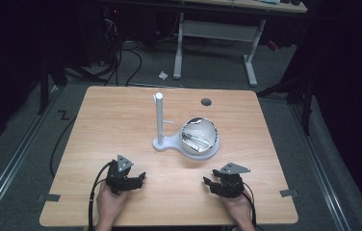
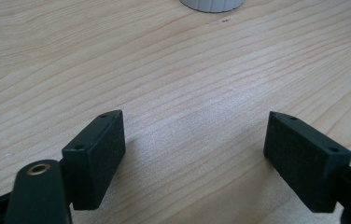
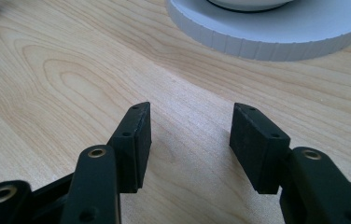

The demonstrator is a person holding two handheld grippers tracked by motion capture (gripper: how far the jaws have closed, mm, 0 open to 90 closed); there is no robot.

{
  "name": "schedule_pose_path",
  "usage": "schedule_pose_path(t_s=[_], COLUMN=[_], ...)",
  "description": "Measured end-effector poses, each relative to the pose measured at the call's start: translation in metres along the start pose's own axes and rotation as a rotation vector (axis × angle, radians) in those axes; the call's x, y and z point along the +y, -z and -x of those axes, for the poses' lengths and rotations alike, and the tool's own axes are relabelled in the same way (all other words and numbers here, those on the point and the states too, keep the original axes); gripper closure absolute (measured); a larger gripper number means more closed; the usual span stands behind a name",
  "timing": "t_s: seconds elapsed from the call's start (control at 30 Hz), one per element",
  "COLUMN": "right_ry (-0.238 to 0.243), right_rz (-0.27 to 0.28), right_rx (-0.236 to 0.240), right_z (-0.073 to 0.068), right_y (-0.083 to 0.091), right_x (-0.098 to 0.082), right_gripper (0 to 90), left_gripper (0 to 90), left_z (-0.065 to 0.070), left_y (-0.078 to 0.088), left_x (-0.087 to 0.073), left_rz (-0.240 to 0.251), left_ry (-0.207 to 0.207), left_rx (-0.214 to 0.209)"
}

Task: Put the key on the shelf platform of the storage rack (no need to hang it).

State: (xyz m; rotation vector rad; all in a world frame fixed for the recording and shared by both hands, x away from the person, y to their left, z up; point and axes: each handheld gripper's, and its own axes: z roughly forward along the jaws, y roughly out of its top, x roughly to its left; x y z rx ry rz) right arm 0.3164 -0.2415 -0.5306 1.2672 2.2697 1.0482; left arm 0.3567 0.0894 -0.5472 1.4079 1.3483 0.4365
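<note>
Grippers, left and right, rest empty with jaws apart; at twelve o'clock, a careless reach could topple the white stand.

White stand base cut off at top edge; bowl contents unclear.

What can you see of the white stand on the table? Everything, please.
The white stand looks like matte plastic: a flat base with a ribbed edge, and an upright round post rising from its left end with a short peg sticking out to the right. On the wider round end of the base rests a shiny bowl, tilted, with something glinting inside. It stands at mid-table, ahead of both grippers and apart from them.
</note>
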Motion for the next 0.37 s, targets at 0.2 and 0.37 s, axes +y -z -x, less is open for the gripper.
schedule_pose_path(t_s=[0.2, 0.37], right_ry=[0.057, 0.071], right_rz=[-0.012, -0.014], right_rx=[-0.034, -0.041], right_z=[-0.0060, -0.0074], right_y=[-0.0014, -0.0018], right_x=[0.0003, 0.0003], right_gripper=[45.4, 44.8], left_gripper=[21.1, 21.0], left_z=[0.0000, 0.0000], left_y=[0.0000, 0.0000], left_x=[0.0000, 0.0000], left_rz=[0.000, 0.000], left_ry=[0.000, 0.000], left_rx=[0.000, 0.000])
